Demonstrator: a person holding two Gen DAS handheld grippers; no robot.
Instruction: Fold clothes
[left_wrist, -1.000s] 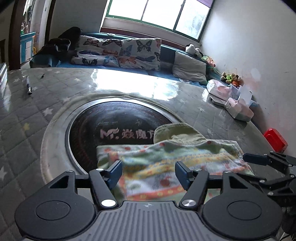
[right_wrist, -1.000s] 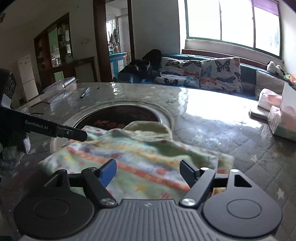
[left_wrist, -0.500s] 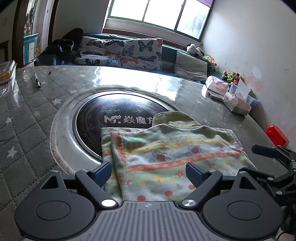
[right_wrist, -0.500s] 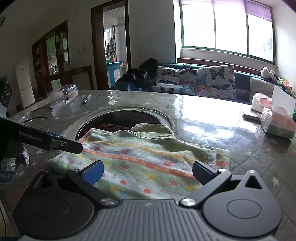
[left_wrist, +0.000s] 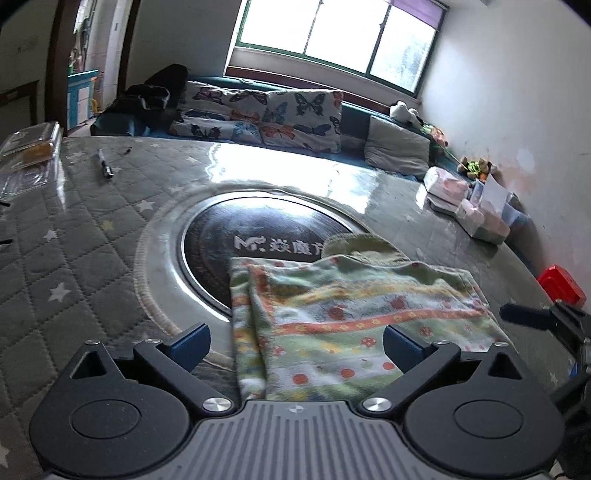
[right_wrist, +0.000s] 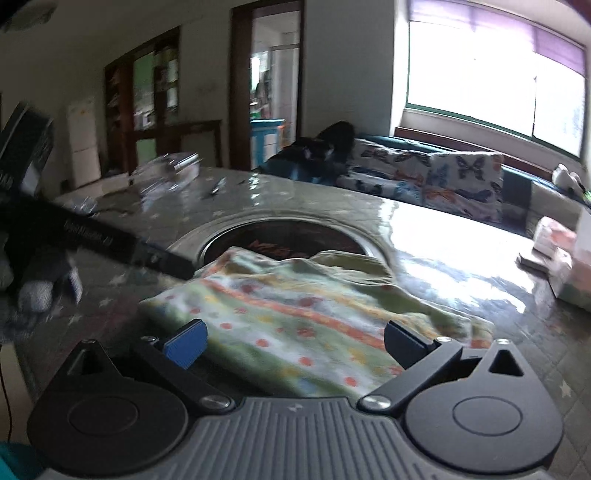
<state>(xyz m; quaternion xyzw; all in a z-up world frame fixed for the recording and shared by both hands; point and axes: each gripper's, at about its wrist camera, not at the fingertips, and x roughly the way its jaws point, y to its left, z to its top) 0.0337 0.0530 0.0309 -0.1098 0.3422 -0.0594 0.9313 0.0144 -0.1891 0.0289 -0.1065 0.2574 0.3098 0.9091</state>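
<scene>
clothes here means one folded garment (left_wrist: 354, 317), green with orange stripes and red dots, lying on the table (left_wrist: 74, 266) and partly over the dark round plate (left_wrist: 236, 236) in its middle. its near edge is hidden under the body of your left gripper (left_wrist: 295, 341), so you cannot see how the fold ends there. a plain green part (left_wrist: 364, 249) comes out at the far side; what it is, collar or sleeve, i cannot tell. your left gripper has its fingers spread wide, one on each side of the cloth, holding nothing. your right gripper (right_wrist: 295, 341) is spread wide too, above the garment (right_wrist: 295, 317). the right wrist view is blurred, so the pattern and the small things (right_wrist: 170, 170) on the far table are hard to make out. the white logo (left_wrist: 277, 245) on the plate is cut off by the cloth.
</scene>
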